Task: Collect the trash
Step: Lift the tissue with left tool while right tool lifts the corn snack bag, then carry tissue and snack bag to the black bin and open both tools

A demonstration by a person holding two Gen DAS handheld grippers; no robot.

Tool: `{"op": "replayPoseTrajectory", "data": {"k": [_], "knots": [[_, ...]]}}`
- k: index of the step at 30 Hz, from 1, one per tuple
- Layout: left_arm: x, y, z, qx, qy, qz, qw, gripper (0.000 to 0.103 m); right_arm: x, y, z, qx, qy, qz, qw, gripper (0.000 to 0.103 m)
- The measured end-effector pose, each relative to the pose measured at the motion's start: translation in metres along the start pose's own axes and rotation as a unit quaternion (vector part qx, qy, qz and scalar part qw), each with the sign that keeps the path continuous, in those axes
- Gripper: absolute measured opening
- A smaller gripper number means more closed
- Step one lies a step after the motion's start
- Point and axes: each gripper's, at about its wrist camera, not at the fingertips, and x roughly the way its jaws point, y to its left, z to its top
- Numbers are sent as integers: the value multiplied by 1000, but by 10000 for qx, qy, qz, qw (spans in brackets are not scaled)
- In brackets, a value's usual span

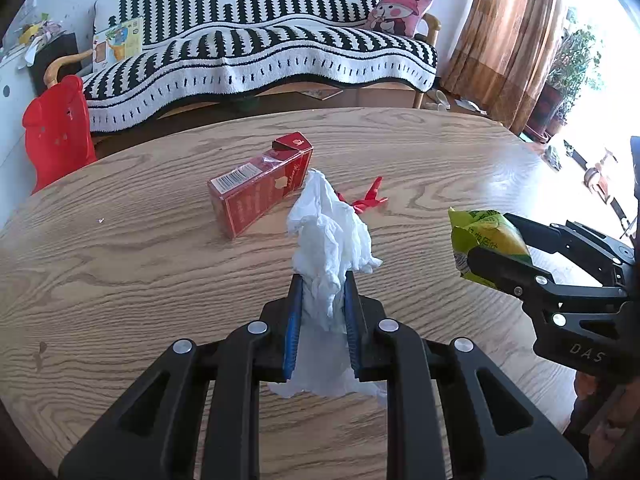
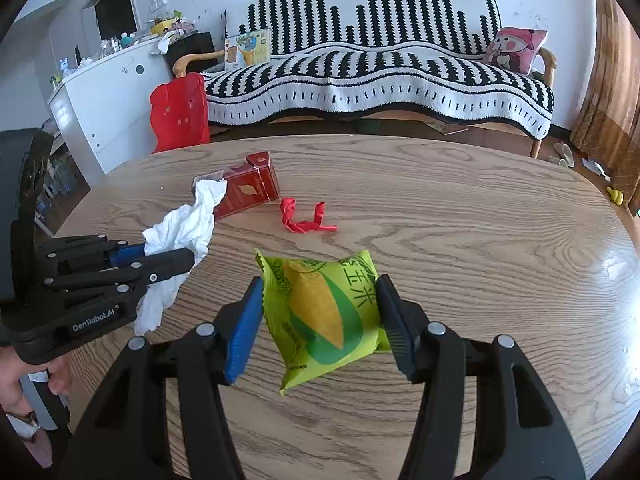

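My left gripper (image 1: 321, 280) is shut on a crumpled white tissue (image 1: 330, 232), held just above the wooden table (image 1: 120, 264). From the right wrist view the same left gripper (image 2: 188, 258) and tissue (image 2: 188, 228) show at the left. My right gripper (image 2: 320, 284) is shut on a puffy green and yellow snack packet (image 2: 324, 312), its pads pressing both sides. In the left wrist view the right gripper (image 1: 486, 240) holds that packet (image 1: 484, 240) at the right. A red carton (image 1: 260, 184) and a red balloon scrap (image 1: 370, 200) lie on the table beyond.
A red plastic chair (image 1: 56, 128) stands at the table's far left edge. Behind it is a sofa (image 1: 260, 52) under a black and white striped cover, with a pink cushion (image 1: 400, 12). A white cabinet (image 2: 108, 92) stands left, curtains (image 1: 508, 40) right.
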Motion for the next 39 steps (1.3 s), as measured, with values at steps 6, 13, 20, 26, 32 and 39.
{"op": "replayPoseTrajectory", "data": {"k": [6, 13, 20, 26, 32, 39], "knots": [[-4, -4, 3, -5, -37, -31, 10000, 18, -3, 1, -1, -46, 21, -5, 10000, 55], [-35, -37, 6, 108, -325, -412, 9986, 18, -59, -16, 2, 170, -460, -156, 9987, 54], [-121, -135, -5, 703, -940, -1760, 9774, 18, -203, -89, -77, 898, -1218, -382, 9877, 54], [-132, -293, -66, 1941, -210, -2779, 9406, 18, -296, -173, -189, 2021, -1128, -672, 9705, 54], [-58, -408, -151, 2766, 1382, -2645, 9135, 18, -307, -239, -320, 3383, -735, -653, 9359, 54], [20, -437, -210, 3141, 2446, -2022, 8948, 18, -261, -262, -396, 4142, -330, -223, 9093, 54]]}}
